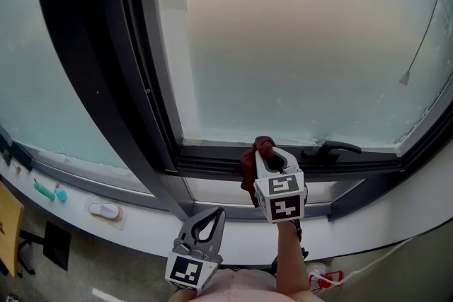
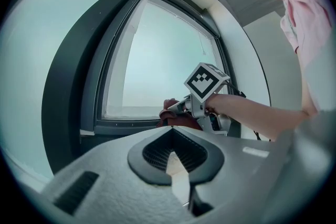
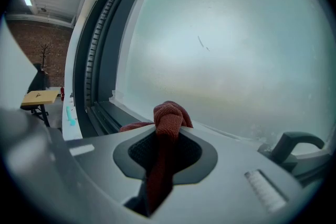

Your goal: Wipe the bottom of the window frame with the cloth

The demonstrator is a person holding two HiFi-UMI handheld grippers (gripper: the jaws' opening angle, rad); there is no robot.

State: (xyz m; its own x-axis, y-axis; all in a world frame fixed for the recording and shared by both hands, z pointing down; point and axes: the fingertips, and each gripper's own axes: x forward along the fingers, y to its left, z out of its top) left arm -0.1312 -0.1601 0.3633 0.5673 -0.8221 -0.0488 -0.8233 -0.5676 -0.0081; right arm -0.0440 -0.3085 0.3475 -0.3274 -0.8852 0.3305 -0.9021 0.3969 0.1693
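Observation:
A dark red cloth [image 1: 249, 160] is bunched against the bottom rail of the dark window frame [image 1: 212, 159], just left of the window handle [image 1: 330, 148]. My right gripper [image 1: 271, 151] is shut on the cloth, which sticks out past its jaws and hangs to the left. In the right gripper view the cloth [image 3: 168, 115] is knotted up between the jaws, close to the frosted pane. My left gripper [image 1: 214, 214] hangs lower and to the left, below the sill, with its jaws together and holding nothing. From the left gripper [image 2: 176, 138] view I see the right gripper [image 2: 181, 107] and the cloth [image 2: 170, 113] at the frame.
A thick dark upright of the frame [image 1: 106, 81] runs diagonally at the left. On the white sill [image 1: 141, 219] lie two teal items [image 1: 49, 191] and a white object [image 1: 105, 210]. A yellow table edge [image 1: 7, 223] shows at far left. A red-and-white item [image 1: 322, 281] sits at the bottom.

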